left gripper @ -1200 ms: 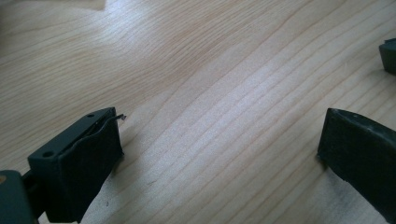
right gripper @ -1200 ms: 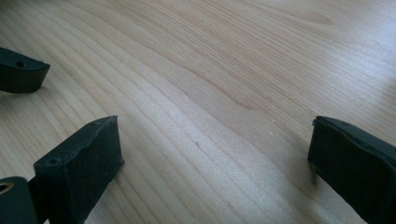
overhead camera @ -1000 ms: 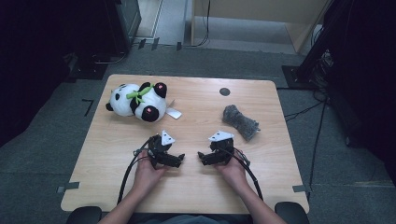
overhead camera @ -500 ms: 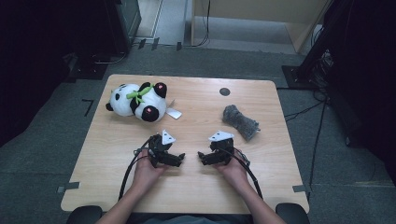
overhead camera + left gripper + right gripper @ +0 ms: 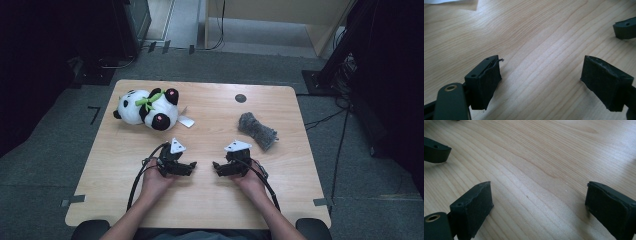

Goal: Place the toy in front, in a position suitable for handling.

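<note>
At the far left of the wooden surface, a stuffed panda lies on its side, with a green ribbon at its neck and a white tag touching its near edge.

Nearer the person, left of centre, the left hand rests on the surface holding the left gripper, which points toward the middle of the surface. The left gripper view shows its jaws standing well apart, with bare wood between them. They have just been closing a little, and nothing is clamped.

Right of centre, the right hand holds the right gripper, pointed back at the left one, their tips near each other but not touching. Its jaws have also just been closing slightly, yet they stand wide apart over bare wood in the right gripper view.

Beyond the right gripper, a grey fuzzy bundle lies on the surface, apart from both grippers. A small dark round spot sits near the far edge.
</note>
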{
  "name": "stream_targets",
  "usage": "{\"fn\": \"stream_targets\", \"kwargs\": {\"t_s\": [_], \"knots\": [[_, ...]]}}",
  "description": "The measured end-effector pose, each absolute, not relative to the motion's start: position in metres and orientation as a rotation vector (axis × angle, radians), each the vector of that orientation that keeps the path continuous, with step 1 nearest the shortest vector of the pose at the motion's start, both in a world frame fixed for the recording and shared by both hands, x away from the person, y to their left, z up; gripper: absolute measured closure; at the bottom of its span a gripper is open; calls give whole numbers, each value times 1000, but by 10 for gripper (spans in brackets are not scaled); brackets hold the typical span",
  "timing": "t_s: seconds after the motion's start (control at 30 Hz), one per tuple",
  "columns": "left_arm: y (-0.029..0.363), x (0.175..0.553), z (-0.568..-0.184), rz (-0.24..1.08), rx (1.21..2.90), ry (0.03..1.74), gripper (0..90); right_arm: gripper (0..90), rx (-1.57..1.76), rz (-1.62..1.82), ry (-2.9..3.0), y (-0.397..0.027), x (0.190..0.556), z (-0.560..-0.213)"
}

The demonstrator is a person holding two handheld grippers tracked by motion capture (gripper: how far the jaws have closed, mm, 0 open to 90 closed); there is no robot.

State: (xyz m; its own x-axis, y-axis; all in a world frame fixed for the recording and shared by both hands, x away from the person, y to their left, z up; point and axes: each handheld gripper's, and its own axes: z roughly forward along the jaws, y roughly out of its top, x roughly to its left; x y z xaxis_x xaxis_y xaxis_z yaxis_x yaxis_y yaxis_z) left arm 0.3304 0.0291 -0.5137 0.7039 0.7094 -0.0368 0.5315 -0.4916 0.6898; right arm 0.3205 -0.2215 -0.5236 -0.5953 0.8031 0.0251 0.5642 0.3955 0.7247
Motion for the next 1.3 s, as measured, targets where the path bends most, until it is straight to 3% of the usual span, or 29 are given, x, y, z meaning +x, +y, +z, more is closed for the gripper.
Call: {"fn": "stream_targets", "kwargs": {"t_s": [0.47,0.9,1.3], "knots": [[44,334,-493,274,2193,902,164,76,1174,1018,2338,-223,322,-523],[67,345,-473,228,2148,892,362,78,1186,1018,2327,-224,321,-524],[81,357,-458,219,2136,877,375,78,1187,1018,2328,-224,321,-524]]}}
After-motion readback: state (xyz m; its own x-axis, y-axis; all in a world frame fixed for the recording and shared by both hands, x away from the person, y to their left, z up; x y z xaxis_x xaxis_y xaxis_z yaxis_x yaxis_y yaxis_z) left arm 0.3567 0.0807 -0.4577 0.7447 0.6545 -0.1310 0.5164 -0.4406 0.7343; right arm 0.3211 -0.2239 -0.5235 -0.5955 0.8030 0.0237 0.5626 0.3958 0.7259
